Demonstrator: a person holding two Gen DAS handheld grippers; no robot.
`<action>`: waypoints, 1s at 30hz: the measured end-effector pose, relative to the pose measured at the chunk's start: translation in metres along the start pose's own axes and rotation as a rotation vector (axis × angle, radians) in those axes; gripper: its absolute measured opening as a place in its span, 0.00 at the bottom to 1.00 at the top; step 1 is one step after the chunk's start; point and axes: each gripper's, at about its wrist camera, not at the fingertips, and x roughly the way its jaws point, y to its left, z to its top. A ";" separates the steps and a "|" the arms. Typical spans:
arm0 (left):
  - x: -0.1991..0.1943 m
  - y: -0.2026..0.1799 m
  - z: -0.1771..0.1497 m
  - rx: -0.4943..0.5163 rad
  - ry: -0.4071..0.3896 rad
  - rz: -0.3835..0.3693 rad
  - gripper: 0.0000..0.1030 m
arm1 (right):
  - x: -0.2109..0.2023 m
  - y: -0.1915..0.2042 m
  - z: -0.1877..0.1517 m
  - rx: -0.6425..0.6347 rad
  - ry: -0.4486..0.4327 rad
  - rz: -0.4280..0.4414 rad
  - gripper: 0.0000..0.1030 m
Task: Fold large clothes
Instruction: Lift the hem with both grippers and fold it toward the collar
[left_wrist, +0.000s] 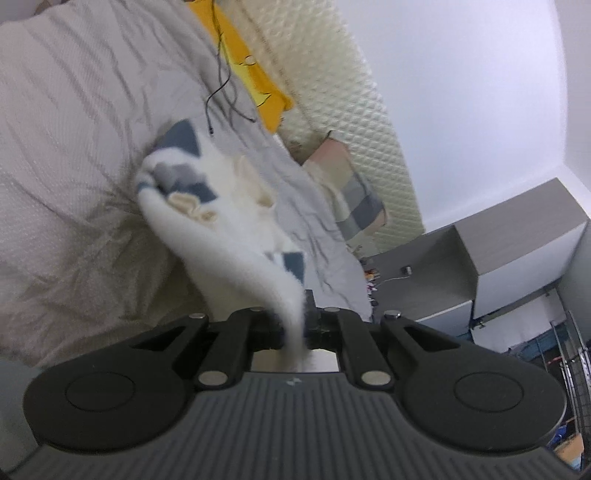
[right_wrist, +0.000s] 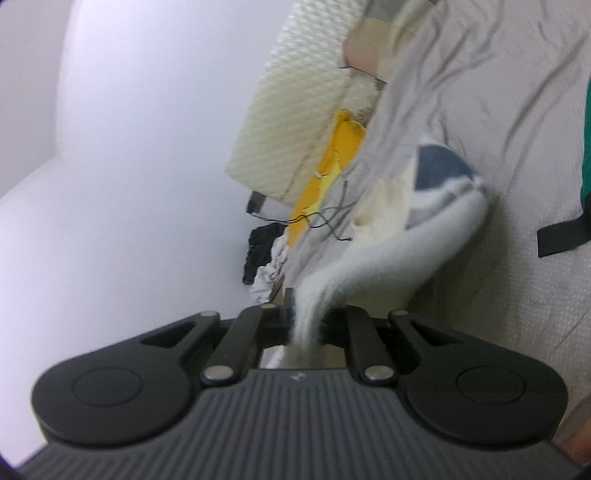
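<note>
A fluffy white garment (left_wrist: 221, 221) with blue and grey patches lies bunched on a bed. One white edge of it stretches up into my left gripper (left_wrist: 295, 321), which is shut on the cloth. In the right wrist view the same garment (right_wrist: 406, 236) rises from the bed, and another white edge runs into my right gripper (right_wrist: 308, 317), also shut on it. Both views are tilted and blurred. The fabric hides the pads of both grippers.
The bed carries a wrinkled grey sheet (left_wrist: 306, 206) and a beige duvet (left_wrist: 66, 147). A quilted cream headboard (left_wrist: 332, 92), a yellow cloth (left_wrist: 255, 74) and a thin black cable (left_wrist: 221, 85) sit at its head. Grey-white cabinets (left_wrist: 517, 266) stand beyond. A black strap (right_wrist: 561, 232) lies at right.
</note>
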 end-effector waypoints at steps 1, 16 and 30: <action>-0.011 -0.006 -0.003 0.008 -0.002 -0.010 0.07 | -0.008 0.006 -0.003 -0.011 -0.001 0.008 0.10; -0.072 -0.023 -0.052 0.067 -0.022 -0.062 0.08 | -0.076 0.031 -0.046 -0.071 -0.032 -0.031 0.13; 0.053 -0.035 0.050 0.061 -0.198 0.032 0.08 | 0.053 0.023 0.033 -0.031 -0.129 -0.142 0.13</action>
